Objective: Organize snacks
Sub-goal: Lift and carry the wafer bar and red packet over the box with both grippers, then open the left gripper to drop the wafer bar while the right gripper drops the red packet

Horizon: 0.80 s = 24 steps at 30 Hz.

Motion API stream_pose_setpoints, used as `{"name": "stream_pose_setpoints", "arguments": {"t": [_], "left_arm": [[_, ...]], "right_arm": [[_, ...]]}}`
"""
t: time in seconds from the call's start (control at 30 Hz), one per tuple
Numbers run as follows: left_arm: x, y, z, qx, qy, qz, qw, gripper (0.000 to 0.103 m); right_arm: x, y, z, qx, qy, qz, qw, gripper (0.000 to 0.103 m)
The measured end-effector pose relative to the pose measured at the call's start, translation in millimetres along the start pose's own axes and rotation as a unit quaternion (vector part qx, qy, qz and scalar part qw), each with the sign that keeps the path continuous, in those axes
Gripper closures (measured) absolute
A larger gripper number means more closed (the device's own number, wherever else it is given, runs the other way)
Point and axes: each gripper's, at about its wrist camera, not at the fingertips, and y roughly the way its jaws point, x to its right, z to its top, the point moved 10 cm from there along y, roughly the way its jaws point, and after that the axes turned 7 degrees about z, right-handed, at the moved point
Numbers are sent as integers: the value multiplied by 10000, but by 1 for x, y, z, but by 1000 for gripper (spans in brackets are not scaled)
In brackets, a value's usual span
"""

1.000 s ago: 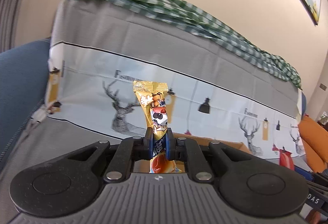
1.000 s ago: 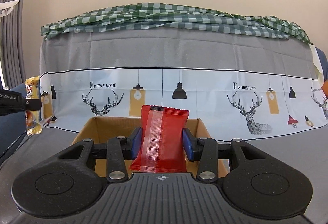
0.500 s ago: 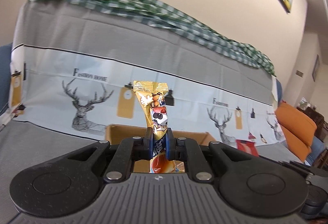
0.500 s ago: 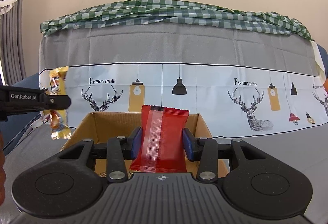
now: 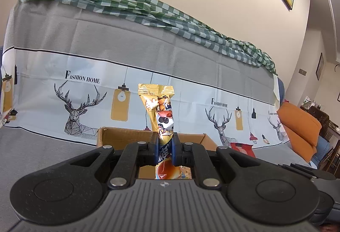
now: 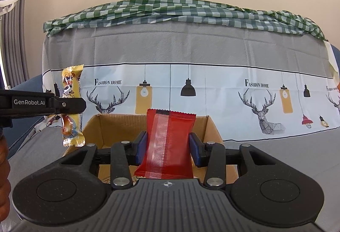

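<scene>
My left gripper (image 5: pixel 165 148) is shut on a yellow snack packet (image 5: pixel 159 108) with a cartoon print, held upright above the near left corner of an open cardboard box (image 5: pixel 119 136). It also shows in the right wrist view (image 6: pixel 72 104), with the yellow packet (image 6: pixel 71 83) at the box's left edge. My right gripper (image 6: pixel 167 147) is shut on a red snack packet (image 6: pixel 167 142), held upright over the cardboard box (image 6: pixel 102 125). The red packet (image 5: pixel 243 148) also shows in the left wrist view.
The box stands on a sofa seat under a grey cover (image 6: pixel 286 147). The backrest (image 6: pixel 191 47) with deer and lamp print rises right behind it, with a green checked cloth (image 6: pixel 180 9) on top. An orange cushion (image 5: pixel 297 130) lies far right.
My left gripper has swung right with the yellow packet, from off the box's left side to its left edge. The right gripper has moved slightly forward over the box.
</scene>
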Motion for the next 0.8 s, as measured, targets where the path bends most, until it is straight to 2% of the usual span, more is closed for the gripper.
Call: {"name": "stream_pose_setpoints", "arguments": {"t": [0.8], "left_arm": [[3,-1,1,28,6,-114,9999,92]], "right_arm": [[-4,2,-1,-39,-157,92,9998,59]]}}
